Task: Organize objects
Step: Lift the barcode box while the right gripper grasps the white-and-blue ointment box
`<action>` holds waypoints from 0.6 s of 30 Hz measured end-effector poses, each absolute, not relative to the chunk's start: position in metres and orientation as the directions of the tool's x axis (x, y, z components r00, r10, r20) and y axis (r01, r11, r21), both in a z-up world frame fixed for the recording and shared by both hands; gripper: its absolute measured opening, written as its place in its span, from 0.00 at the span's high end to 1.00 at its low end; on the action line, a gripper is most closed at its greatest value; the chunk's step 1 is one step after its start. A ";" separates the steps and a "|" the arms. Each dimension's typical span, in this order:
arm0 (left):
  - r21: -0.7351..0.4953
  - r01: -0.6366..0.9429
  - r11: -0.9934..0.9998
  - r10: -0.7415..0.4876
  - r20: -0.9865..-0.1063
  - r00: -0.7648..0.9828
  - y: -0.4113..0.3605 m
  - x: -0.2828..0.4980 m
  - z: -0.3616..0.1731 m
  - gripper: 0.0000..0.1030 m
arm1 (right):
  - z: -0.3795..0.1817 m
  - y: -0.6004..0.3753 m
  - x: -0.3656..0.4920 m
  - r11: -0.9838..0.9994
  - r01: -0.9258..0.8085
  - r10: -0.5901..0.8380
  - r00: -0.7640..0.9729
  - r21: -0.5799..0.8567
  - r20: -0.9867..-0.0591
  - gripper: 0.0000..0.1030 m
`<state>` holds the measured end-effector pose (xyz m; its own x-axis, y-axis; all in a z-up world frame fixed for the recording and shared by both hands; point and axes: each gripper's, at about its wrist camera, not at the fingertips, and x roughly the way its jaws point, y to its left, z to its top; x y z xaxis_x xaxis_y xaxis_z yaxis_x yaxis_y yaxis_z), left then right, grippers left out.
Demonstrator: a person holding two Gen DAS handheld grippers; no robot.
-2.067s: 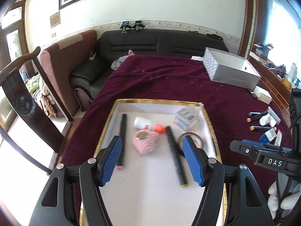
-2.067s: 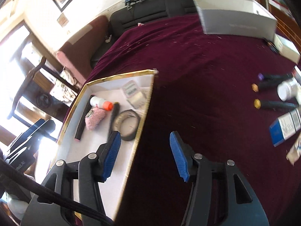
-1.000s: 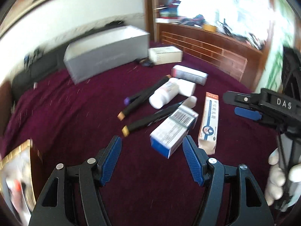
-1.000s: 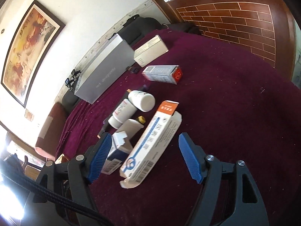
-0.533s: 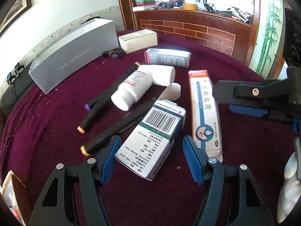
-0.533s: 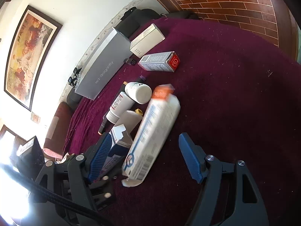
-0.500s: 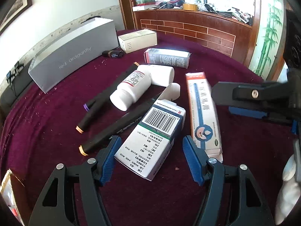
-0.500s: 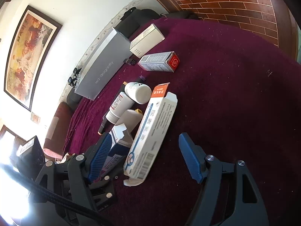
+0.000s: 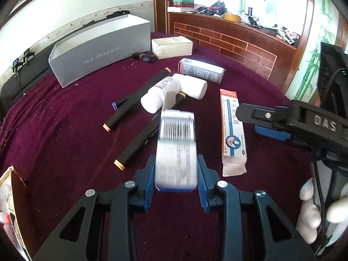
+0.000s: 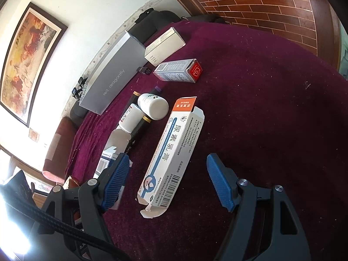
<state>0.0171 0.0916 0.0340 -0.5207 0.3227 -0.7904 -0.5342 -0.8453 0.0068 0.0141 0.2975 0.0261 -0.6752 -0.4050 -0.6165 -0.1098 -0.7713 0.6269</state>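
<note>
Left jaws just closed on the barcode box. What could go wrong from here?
1. The barcode box is pinched only at its near end by the left gripper, so it may pivot or slip.
2. Its open end flap sits against the white bottle and black marker; lifting may drag them.
3. The right gripper, open over the long tube carton, sits close, so they may collide.

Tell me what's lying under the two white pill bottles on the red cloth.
Black markers: one with orange end caps runs under the labelled bottle, another pokes out beneath the other bottle. The bottles cover their middle sections, so anything else beneath is hidden.
</note>
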 end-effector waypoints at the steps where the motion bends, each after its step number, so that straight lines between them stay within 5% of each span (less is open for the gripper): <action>1: 0.009 -0.533 -0.846 0.319 -0.793 -0.519 0.095 0.017 0.032 0.68 | 0.026 0.298 0.014 -0.772 -0.110 -0.404 -0.676 0.626 -0.617 0.29; 7: 0.077 -0.525 -0.848 0.255 -0.808 -0.531 0.119 0.013 0.012 0.62 | 0.027 0.293 0.013 -0.792 -0.104 -0.388 -0.674 0.601 -0.628 0.26; 11: 0.024 -0.501 -0.865 0.279 -0.807 -0.520 0.109 0.013 0.015 0.72 | 0.028 0.290 0.012 -0.810 -0.101 -0.372 -0.673 0.577 -0.639 0.26; 18: -0.077 -0.440 -0.895 0.336 -0.765 -0.549 0.054 0.044 0.052 0.72 | 0.030 0.283 0.012 -0.841 -0.101 -0.335 -0.672 0.531 -0.660 0.26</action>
<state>0.0442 0.0538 0.0520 -0.5495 0.3356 -0.7652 -0.4396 -0.8949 -0.0769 0.0124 0.2829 0.0300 -0.6721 -0.3354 -0.6601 -0.1015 -0.8414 0.5308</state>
